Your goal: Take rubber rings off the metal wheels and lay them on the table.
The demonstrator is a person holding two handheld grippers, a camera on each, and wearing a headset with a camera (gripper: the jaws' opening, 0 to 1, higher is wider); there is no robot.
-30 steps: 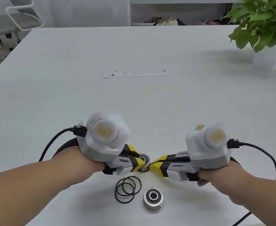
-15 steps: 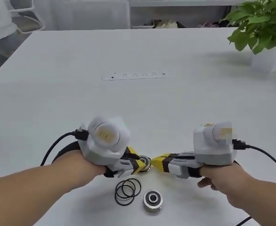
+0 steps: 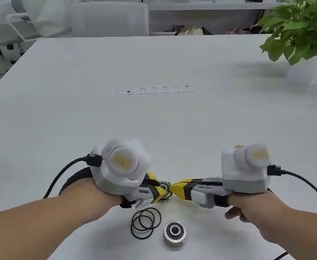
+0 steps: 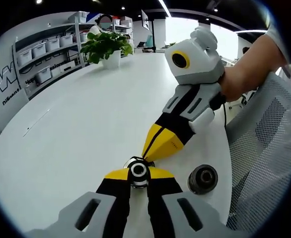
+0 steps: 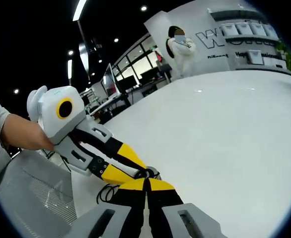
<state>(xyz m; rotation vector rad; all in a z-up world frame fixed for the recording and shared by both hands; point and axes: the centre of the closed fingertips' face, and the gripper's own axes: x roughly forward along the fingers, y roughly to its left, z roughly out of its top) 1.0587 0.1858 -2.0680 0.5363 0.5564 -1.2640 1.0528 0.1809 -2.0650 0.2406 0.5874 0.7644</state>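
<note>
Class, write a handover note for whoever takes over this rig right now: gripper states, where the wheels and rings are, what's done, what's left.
Left gripper: shut on a wheel.
Right gripper: shut, tips at that wheel's rim; I can't tell whether it pinches a ring.
Rings: a few lie overlapped on the table, just in front of the grippers.
Second wheel: on the table beside the rings, apparently stripped.
Done: those rings are off and laid down.
Left: probably strip the held wheel and lay its rings on the table.
</note>
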